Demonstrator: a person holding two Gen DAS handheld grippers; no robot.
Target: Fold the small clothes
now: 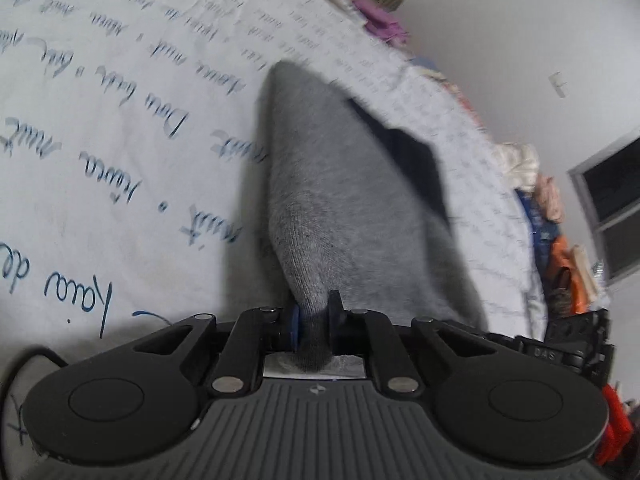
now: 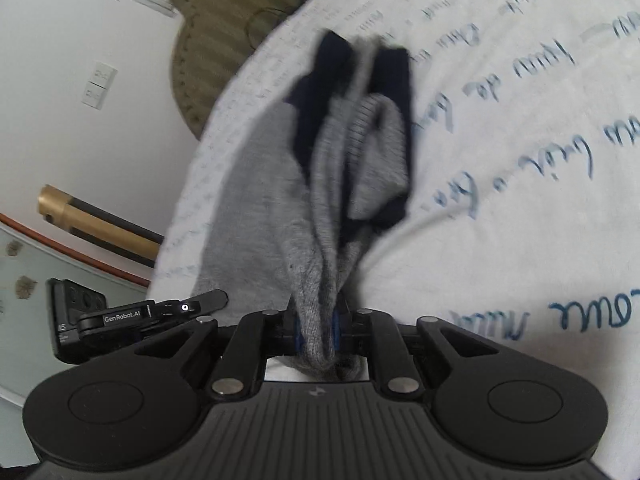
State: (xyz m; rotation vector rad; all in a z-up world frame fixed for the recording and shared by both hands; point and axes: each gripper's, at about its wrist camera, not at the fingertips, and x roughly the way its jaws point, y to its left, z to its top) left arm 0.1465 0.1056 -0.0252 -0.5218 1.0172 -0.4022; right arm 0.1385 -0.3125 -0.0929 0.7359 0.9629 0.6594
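A grey knit sock with dark navy trim (image 1: 332,184) hangs stretched above a white bedsheet with blue handwriting print (image 1: 100,120). My left gripper (image 1: 314,328) is shut on one end of it. In the right wrist view the same grey sock (image 2: 320,208) is bunched in folds, with its navy cuff (image 2: 340,60) at the far end. My right gripper (image 2: 318,330) is shut on the grey fabric. The other gripper (image 2: 120,316) shows at the left edge of the right wrist view.
An olive ribbed cushion (image 2: 208,40) lies at the head of the bed. Piled clothes and bags (image 1: 560,240) line the bed's far side by a white wall and a dark window (image 1: 616,208). A wall switch (image 2: 98,84) and a brass rod (image 2: 92,220) are at left.
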